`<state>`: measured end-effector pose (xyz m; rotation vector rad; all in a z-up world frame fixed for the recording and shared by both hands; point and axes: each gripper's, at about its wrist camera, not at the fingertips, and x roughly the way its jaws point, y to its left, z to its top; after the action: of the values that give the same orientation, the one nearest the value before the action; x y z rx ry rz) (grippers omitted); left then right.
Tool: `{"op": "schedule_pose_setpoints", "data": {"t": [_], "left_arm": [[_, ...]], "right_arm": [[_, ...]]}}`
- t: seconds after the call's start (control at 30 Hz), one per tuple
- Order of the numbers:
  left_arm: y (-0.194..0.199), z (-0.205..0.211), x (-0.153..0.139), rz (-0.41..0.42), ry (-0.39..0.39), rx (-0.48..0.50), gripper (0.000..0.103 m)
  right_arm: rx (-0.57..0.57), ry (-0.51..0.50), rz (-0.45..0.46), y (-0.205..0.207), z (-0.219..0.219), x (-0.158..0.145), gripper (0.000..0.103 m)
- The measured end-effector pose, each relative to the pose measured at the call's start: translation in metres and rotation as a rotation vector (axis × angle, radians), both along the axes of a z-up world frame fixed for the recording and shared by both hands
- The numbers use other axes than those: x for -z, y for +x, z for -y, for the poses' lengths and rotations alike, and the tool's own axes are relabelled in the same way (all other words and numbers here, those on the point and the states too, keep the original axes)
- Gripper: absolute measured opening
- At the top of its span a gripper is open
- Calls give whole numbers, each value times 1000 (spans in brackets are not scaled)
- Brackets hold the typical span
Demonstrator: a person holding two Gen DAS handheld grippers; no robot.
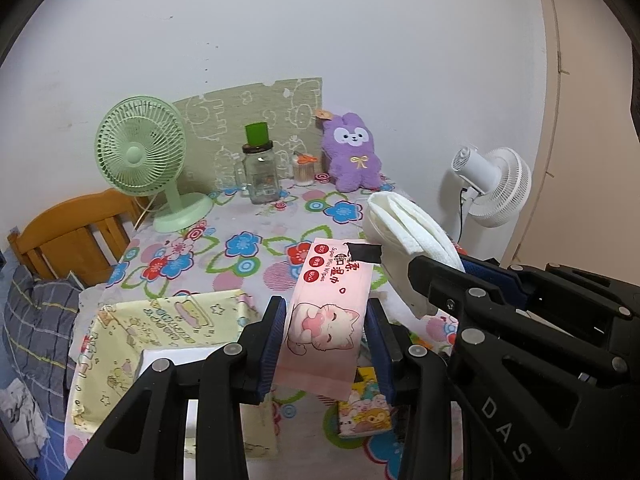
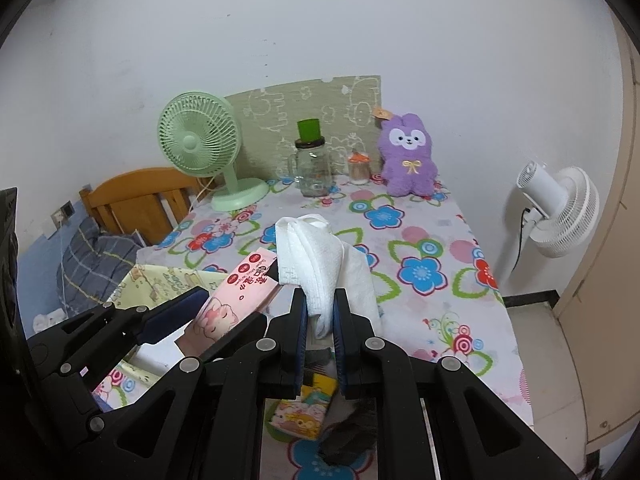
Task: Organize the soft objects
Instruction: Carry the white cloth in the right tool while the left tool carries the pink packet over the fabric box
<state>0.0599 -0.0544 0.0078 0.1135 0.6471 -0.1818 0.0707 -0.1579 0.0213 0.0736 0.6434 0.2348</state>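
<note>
Two soft things are up off the bench at once, one in each gripper, and the coming move turns on where the yellow fabric bin [image 1: 168, 320] lies from them. Farthest left, that bin stands open on the near left part of the bench [image 1: 248, 240], below and to the left of the left gripper [image 1: 325, 336], so the left hand is the nearer one to it. The left gripper's fingers [image 1: 276, 332] pinch the pink wet-wipe pack [image 1: 328, 304] across its narrow width; its long axis runs straight forward along the fingers, the far end reaching out over the floral cloth. Just right of it, the right gripper [image 2: 320, 312] has its fingers [image 2: 299, 316] pressed almost together on a folded white towel [image 2: 320, 256], which stands up from the pinch and droops to the right. Pack and towel are close side by side and seem to touch at the pack's far corner. If the bin is the goal, my judgement is that the pack goes first with a short swing left and down, and the towel has to cross over after it.
</note>
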Motion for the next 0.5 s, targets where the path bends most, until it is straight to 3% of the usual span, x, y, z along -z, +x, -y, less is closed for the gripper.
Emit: {"op": "schedule_pose_setpoints", "data": {"t": [0.5], "left_arm": [[3, -56, -4, 9, -6, -78, 41]], "right_arm": [[-97, -21, 5, 8, -58, -7, 15]]}}
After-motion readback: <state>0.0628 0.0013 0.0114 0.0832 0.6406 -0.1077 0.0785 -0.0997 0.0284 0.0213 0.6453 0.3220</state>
